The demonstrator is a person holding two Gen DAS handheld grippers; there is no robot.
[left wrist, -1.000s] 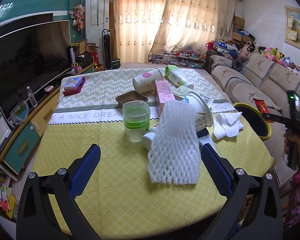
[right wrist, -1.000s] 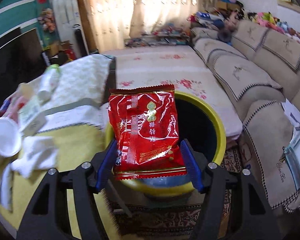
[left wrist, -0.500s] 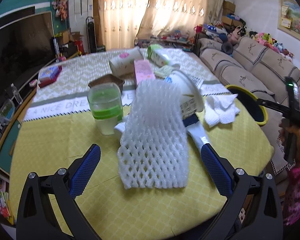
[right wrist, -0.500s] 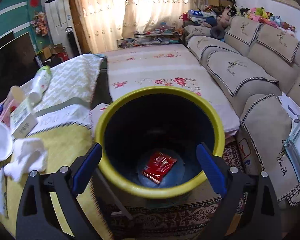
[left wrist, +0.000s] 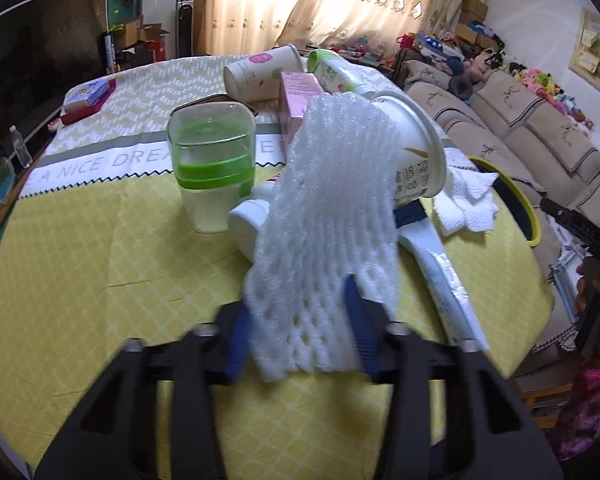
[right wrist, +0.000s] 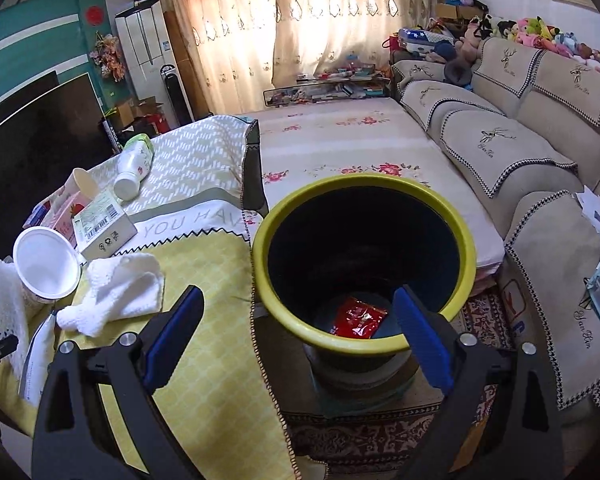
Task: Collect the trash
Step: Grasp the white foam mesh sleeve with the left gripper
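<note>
Left tool (left wrist: 300, 332) closing on the near end of the white foam net (left wrist: 328, 216), net between the blue pads, contact looks made. Advice: bite deep, lift straight up; the far end leans on a tipped white cup (left wrist: 416, 148) and could drag it. Right tool (right wrist: 296, 340) wide open, empty, over the bin (right wrist: 364, 344). Bin sits just beside the tabletop (left wrist: 80, 280), holds one red wrapper (right wrist: 358, 318). Clear tumbler (left wrist: 212, 168) on the tabletop holds green liquid. Past it, toppled bottles, a pink box.
</note>
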